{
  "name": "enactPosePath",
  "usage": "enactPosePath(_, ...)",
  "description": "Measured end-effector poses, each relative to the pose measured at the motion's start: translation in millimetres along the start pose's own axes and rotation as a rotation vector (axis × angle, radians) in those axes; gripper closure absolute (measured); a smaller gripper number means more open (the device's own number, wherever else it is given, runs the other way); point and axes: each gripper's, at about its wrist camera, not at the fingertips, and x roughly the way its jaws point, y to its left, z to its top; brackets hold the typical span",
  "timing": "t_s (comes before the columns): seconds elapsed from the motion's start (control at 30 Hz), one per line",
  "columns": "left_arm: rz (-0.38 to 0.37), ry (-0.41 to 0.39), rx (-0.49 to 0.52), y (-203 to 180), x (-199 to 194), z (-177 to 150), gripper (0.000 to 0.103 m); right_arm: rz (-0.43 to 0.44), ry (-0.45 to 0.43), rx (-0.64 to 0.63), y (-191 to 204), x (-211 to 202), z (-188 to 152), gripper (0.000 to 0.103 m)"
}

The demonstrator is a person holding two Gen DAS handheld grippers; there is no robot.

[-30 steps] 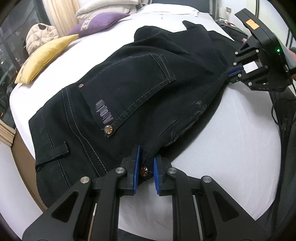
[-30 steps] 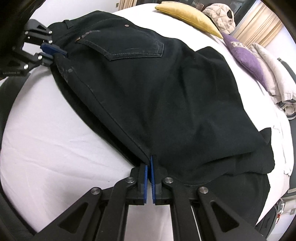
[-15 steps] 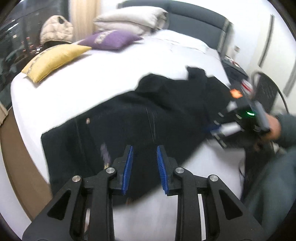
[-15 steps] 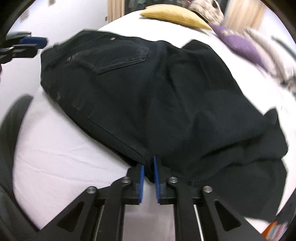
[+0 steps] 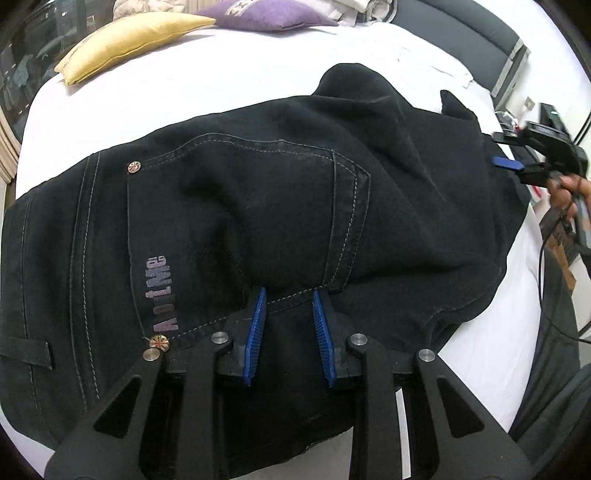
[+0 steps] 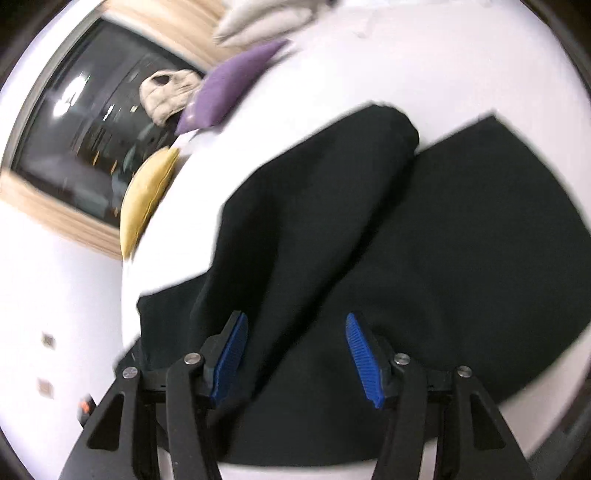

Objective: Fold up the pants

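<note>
1. On the white bed lies one pair of black pants, spread wide and a bit lumpy.
2. At the far left edge of the bed sits one yellow pillow, with one purple pillow beside it, both well away from the pants.
3. Two shiny round studs show on the pants, one at the top corner of the back pocket and one at its bottom corner, next to some pale letters.
4. One back pocket can be seen, with light stitching around it.
5. Left tongs sit right over the pants with the two blue pads apart; cloth shows between them, but they are not pinching it.
6. Over on the right, the right tongs are spread wide, with two blue pads far apart and nothing held.
7. Under the right tongs, the pants look like two dark leg parts lying side by side on the bed; this view is blurry.
</note>
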Motion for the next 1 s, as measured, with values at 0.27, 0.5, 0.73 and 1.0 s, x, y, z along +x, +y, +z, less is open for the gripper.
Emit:
enactPosePath(0.27, 0.012, -0.013, -0.015, -1.4, -1.6, -3.0, 0.078, -0.046, 0.038, -0.016, 14.4, 29.9, 27.9, 0.093)
enactPosePath(0.5, 0.019, -0.005, -0.019, -1.5, -2.7, -8.2, 0.078, -0.294, -0.024, -0.161, 85.5, 8.6, 42.2, 0.096)
enactPosePath(0.73, 0.023, 0.002, -0.028, -4.0, -0.7, -1.2, 0.078, -0.155, -0.062, -0.439, 173.9, 14.6, 45.0, 0.064)
enactPosePath(1.0, 0.023, 0.001, -0.029, -2.4, 0.1, -2.0, 0.078, -0.056, -0.123, -0.023, 28.0, -17.3, 49.4, 0.057)
